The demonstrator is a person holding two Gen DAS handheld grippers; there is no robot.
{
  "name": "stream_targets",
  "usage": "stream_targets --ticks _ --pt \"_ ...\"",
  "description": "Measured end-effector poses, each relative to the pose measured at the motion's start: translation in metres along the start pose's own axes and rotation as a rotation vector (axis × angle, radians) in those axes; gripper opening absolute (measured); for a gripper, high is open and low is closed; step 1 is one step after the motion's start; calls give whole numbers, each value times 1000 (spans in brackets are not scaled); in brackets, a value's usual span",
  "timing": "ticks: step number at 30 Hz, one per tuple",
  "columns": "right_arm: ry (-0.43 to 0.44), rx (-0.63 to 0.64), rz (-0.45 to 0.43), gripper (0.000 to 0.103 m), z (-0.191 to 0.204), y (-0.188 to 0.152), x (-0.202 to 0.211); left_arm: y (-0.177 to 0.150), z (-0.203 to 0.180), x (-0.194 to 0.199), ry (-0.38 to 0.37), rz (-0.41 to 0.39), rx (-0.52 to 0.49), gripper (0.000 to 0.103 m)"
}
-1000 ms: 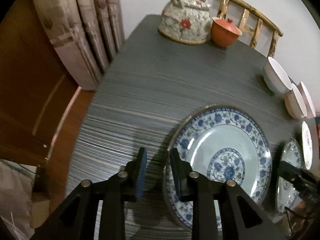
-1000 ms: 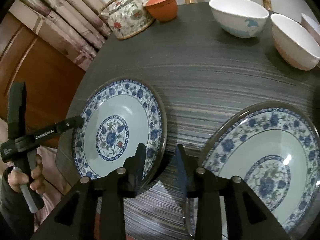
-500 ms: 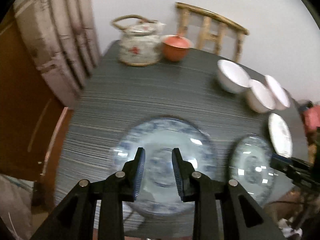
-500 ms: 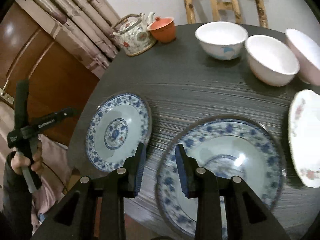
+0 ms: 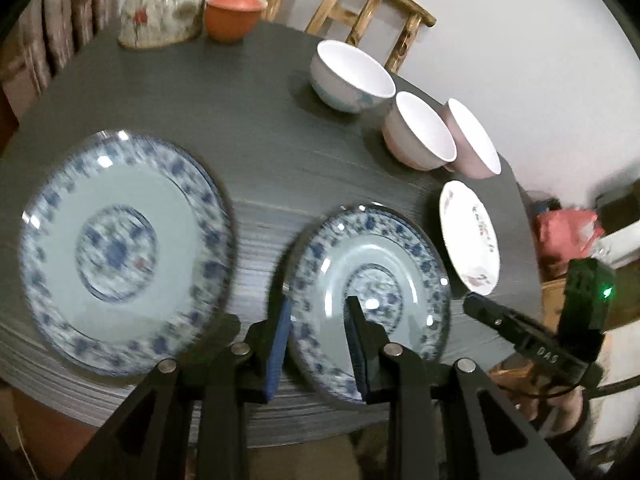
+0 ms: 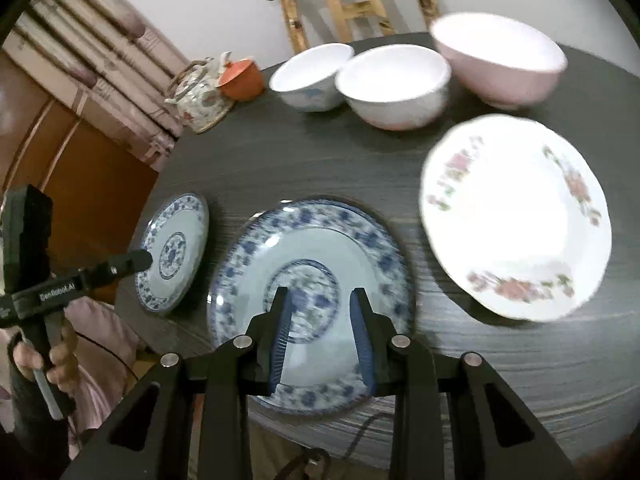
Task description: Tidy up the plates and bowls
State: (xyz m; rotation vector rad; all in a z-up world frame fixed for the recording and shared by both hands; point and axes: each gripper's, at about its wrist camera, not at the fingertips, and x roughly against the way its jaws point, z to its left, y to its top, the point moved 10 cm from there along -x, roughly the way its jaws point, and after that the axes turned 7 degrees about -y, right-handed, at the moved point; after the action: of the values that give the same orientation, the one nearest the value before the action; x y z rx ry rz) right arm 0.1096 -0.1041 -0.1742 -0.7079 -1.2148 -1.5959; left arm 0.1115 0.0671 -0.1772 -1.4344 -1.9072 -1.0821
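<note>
Both my views have swung rightward since a second ago; on the dark round tabletop (image 5: 260, 120) both blue-patterned porcelain plates (image 5: 120, 248) (image 6: 308, 304) lie apart, unstacked. My left gripper (image 5: 318, 344) and right gripper (image 6: 322, 336) hang released, empty. Next I judge: pinch one rim.

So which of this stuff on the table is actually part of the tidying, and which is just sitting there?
Part of the job:
two blue-patterned plates
white floral plate
three bowls

Just there:
floral teapot
orange lidded cup
wooden chair
</note>
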Motion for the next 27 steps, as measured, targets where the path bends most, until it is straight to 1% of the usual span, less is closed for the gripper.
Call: stream_targets --ticks 5,11,20,27 --pt "3 -35 10 28 -25 -9 -3 -7 0 -22 -41 23 83 28" --pt "35 -84 38 28 -42 -18 -13 -11 15 -32 -29 26 162 28" --pt "69 -89 60 28 -42 -21 -26 -14 22 -29 12 31 165 28" --pt "86 -89 65 28 -43 -20 -30 -20 37 -30 14 50 202 28"
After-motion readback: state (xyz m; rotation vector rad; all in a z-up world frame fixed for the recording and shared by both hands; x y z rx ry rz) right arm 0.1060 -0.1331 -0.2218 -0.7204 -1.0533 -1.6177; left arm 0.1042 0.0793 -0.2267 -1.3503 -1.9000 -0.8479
